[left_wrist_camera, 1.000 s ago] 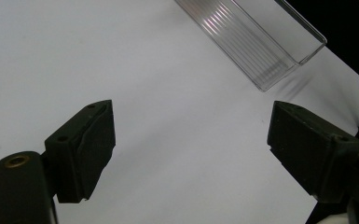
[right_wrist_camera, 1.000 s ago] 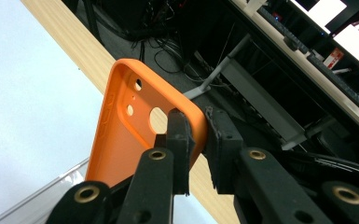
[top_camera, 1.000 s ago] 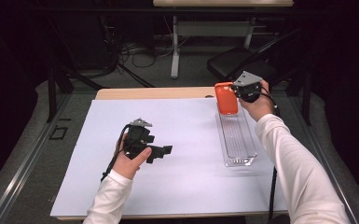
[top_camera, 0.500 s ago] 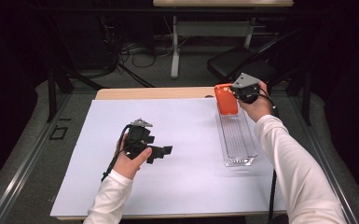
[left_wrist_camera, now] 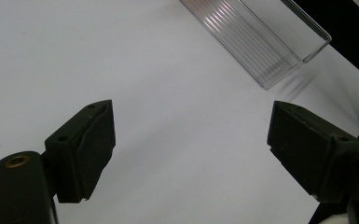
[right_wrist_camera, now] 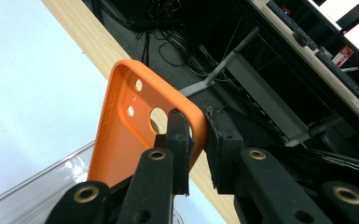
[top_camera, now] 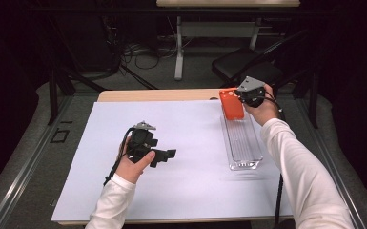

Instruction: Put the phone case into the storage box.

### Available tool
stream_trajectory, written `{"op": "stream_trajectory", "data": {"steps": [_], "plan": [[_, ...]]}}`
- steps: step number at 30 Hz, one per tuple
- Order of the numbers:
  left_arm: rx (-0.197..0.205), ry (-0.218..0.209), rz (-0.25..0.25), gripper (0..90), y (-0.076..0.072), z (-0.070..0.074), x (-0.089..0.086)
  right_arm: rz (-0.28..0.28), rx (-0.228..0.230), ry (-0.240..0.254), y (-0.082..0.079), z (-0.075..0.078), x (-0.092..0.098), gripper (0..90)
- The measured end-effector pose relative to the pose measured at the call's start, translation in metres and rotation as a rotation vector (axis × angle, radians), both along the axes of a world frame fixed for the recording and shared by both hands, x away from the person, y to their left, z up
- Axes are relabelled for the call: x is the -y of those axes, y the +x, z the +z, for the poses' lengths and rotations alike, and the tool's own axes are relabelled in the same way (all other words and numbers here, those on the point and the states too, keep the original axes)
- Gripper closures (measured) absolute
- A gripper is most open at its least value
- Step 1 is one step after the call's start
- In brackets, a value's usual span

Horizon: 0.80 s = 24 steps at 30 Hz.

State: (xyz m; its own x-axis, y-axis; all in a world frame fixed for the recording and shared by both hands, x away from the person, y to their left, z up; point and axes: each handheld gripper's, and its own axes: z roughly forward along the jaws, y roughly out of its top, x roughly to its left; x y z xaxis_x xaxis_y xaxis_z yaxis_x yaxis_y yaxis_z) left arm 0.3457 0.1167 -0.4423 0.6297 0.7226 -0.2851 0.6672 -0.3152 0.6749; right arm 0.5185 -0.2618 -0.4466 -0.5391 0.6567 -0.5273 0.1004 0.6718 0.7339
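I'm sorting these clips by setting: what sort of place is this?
Probably a lab or workshop: a table under a white sheet, loose cables on the floor, and a desk frame behind.

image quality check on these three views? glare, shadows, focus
High view: white table cover evenly lit, room behind dark. Left gripper view: left gripper sharp, soft shadow beside the clear tray, streaky glare on its ribbed floor. Right gripper view: orange phone case crisp, right gripper close and slightly soft, background dim.
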Motion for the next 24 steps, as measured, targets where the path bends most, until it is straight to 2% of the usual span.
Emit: {"op": "stream_trajectory", "data": {"steps": [8, 20, 24], "plan": [[-0.002, -0.003, 0.0, 15.7, -0.0003, -0.0002, 0.0014, 0.004, -0.003, 0.011, -0.0015, -0.0019, 0.0027, 80.5], [0.002, -0.004, -0.002, 15.7, -0.0004, 0.0002, 0.0006, 0.023, 0.02, -0.065, -0.0024, -0.0014, 0.0002, 80.5], [0.0, -0.006, -0.002, 15.7, -0.0003, 0.0002, 0.0004, 0.037, 0.038, -0.118, -0.0027, -0.0015, -0.001, 80.5]]}}
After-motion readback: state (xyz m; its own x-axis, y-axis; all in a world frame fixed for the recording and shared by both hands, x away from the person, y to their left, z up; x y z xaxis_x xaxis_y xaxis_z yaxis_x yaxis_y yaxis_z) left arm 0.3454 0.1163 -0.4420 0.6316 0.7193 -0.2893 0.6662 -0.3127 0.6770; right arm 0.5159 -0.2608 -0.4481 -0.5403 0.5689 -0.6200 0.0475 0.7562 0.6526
